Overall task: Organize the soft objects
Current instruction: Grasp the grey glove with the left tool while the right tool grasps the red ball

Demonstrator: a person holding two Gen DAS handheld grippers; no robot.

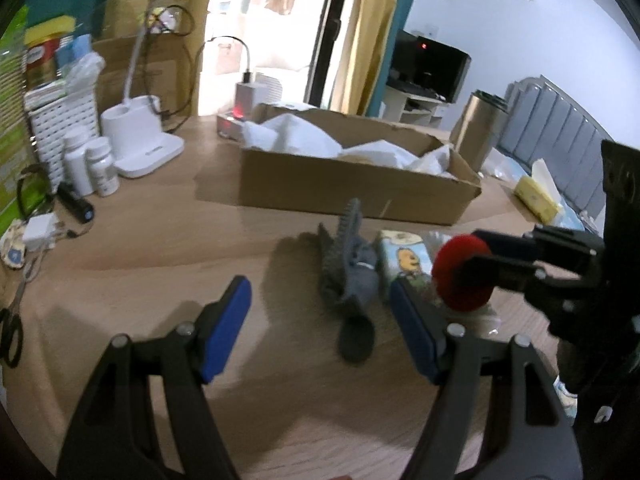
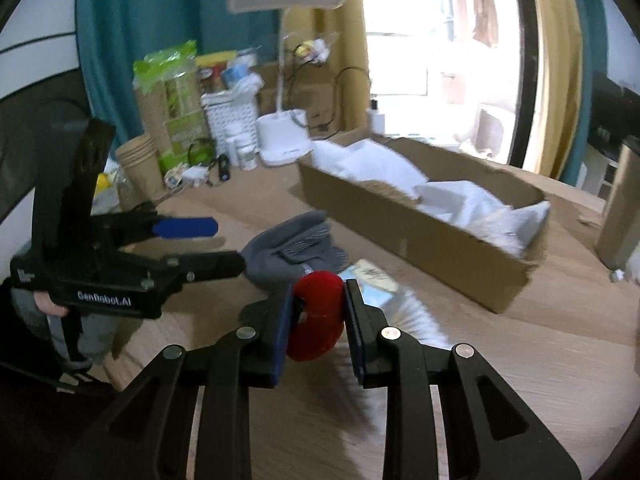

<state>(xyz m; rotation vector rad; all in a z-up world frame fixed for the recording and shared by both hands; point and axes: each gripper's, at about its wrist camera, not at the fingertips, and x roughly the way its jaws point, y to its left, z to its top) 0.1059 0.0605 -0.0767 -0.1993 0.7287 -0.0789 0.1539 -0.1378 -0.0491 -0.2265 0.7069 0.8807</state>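
Observation:
My right gripper is shut on a red plush piece, held just above the wooden table; it also shows in the left wrist view. My left gripper is open and empty, with a grey sock lying on the table between its fingers. The sock sits just past the left gripper in the right wrist view. A small tissue pack with a cartoon print lies right of the sock. A cardboard box with white soft material inside stands behind.
A white desk lamp base, pill bottles, a white basket, scissors and a charger crowd the left. A cardboard tube and a yellow pack stand right. Paper cups stand far left.

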